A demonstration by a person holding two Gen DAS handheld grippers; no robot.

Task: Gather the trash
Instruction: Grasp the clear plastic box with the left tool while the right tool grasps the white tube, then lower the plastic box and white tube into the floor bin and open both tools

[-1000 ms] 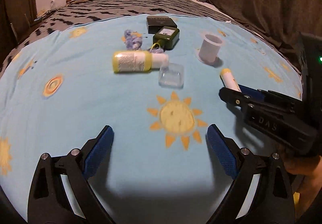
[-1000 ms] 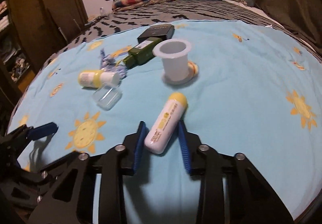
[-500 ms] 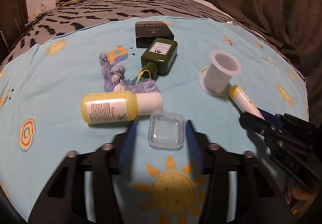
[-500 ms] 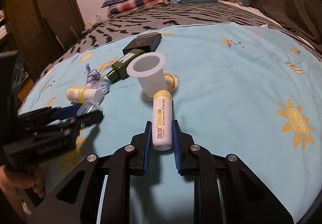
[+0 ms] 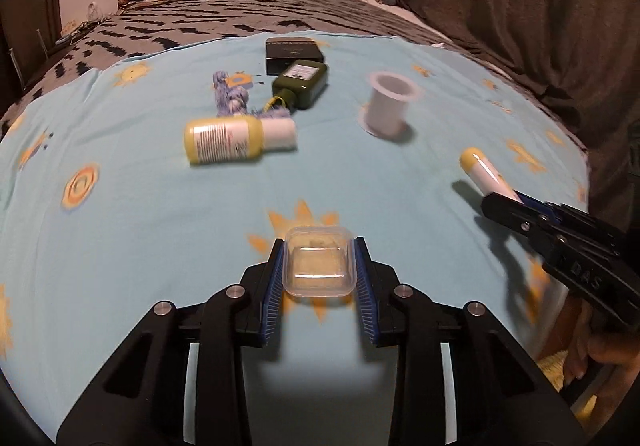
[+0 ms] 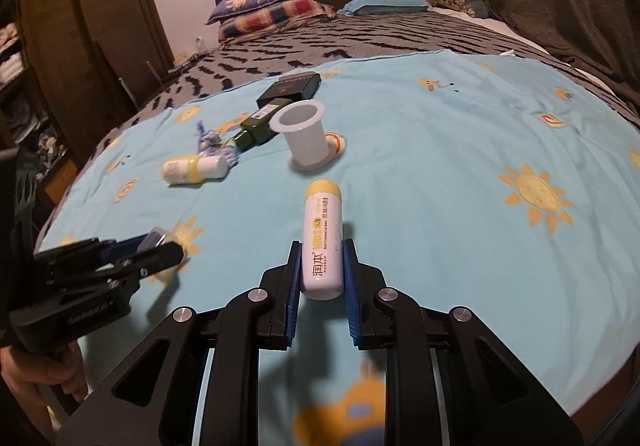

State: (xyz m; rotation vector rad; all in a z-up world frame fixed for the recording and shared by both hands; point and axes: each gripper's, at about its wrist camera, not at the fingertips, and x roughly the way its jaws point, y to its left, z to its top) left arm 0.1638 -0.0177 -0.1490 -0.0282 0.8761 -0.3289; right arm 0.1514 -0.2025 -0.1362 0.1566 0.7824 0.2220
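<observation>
The left gripper (image 5: 319, 266), its jaws having just been closing, is clamping a clear box (image 5: 319, 265) above the blue sheet (image 5: 140, 230). Beyond it a yellow bottle (image 5: 236, 138), blue rope (image 5: 232, 97), green bottle (image 5: 302, 82), black box (image 5: 293, 50) and white cup (image 5: 390, 105) are lying on the sheet. The right gripper (image 6: 320, 270) is gripping a white stick (image 6: 323, 242), its yellow cap pointing toward the cup.
</observation>
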